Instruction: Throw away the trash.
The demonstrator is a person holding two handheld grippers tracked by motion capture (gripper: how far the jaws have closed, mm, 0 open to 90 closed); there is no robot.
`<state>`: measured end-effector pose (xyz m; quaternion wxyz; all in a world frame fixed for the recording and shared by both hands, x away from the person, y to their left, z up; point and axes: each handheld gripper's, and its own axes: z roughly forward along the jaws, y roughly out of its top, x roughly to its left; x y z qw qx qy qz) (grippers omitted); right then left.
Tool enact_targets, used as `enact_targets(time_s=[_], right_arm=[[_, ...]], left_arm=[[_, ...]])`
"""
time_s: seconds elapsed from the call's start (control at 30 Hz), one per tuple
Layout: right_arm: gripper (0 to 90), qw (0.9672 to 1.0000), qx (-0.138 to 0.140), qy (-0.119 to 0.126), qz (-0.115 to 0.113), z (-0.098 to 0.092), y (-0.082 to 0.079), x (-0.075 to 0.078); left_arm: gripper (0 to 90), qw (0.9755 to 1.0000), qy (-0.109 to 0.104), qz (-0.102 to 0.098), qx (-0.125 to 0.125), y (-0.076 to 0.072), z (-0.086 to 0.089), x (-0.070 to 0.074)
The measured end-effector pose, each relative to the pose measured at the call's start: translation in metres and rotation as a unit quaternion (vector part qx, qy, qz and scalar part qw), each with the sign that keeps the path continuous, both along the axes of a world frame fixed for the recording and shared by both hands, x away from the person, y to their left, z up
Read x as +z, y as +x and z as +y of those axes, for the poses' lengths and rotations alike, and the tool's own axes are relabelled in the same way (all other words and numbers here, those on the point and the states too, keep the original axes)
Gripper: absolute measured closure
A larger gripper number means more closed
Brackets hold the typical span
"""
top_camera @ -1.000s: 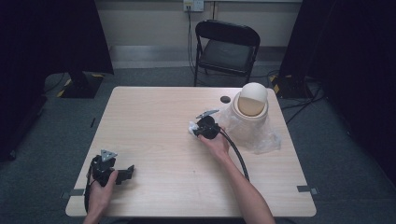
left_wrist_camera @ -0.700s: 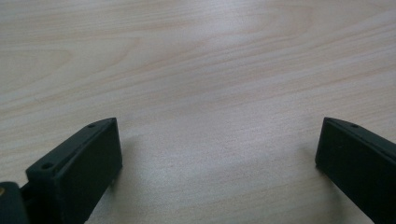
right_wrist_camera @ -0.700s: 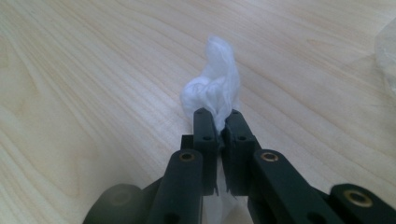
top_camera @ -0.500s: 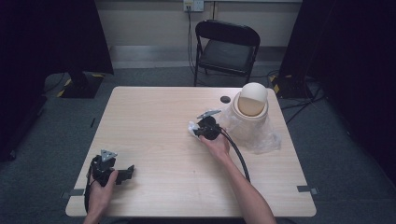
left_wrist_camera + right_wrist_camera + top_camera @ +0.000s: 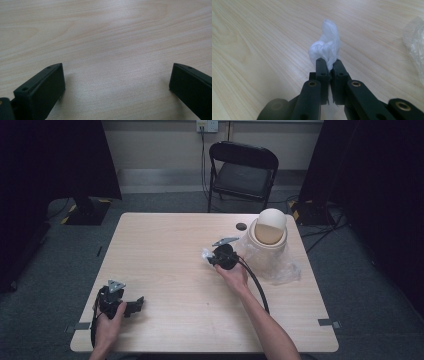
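Observation:
My right gripper (image 5: 209, 256) is near the middle of the table, shut on a crumpled white tissue (image 5: 325, 48) that sticks out beyond its jaws (image 5: 205, 254). In the right gripper view the gripper (image 5: 328, 65) holds the tissue just above the wood. A small cream bin with a domed swing lid (image 5: 268, 231) stands just right of it, sitting on a clear plastic bag (image 5: 280, 265). My left gripper (image 5: 136, 304) rests at the table's front left corner, open; in its own view the gripper (image 5: 115, 77) has its jaws wide apart over bare wood.
A small black disc (image 5: 241, 226) lies near the table's (image 5: 165, 245) far edge, left of the bin. A black folding chair (image 5: 243, 170) stands behind the table. Dark curtains hang at both sides.

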<state>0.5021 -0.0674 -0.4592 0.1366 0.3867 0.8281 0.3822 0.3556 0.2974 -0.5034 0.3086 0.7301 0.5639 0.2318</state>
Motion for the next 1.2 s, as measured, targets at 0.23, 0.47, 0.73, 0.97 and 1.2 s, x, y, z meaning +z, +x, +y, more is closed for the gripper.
enact_targets(time_s=[0.23,0.47,0.73,0.97,1.2], right_arm=[[86.0,0.9996,-0.013,0.025,-0.005,-0.015,-0.009,0.006],[86.0,0.9987,-0.024,0.044,-0.009,-0.031,-0.020,0.018],[86.0,0.9981,-0.025,0.054,-0.015,-0.036,-0.032,0.021],[86.0,0.9978,-0.028,0.052,-0.030,-0.047,-0.039,0.038],[86.0,0.9970,-0.043,0.045,-0.046,-0.062,-0.040,0.054]], left_arm=[[0.0,1.0000,0.000,0.000,0.000,0.000,0.000,0.000],[0.0,1.0000,0.000,0.000,0.000,0.000,0.000,0.000],[0.0,1.0000,0.000,0.000,0.000,0.000,0.000,0.000],[0.0,1.0000,0.000,0.000,0.000,0.000,0.000,0.000],[0.0,1.0000,0.000,0.000,0.000,0.000,0.000,0.000]])
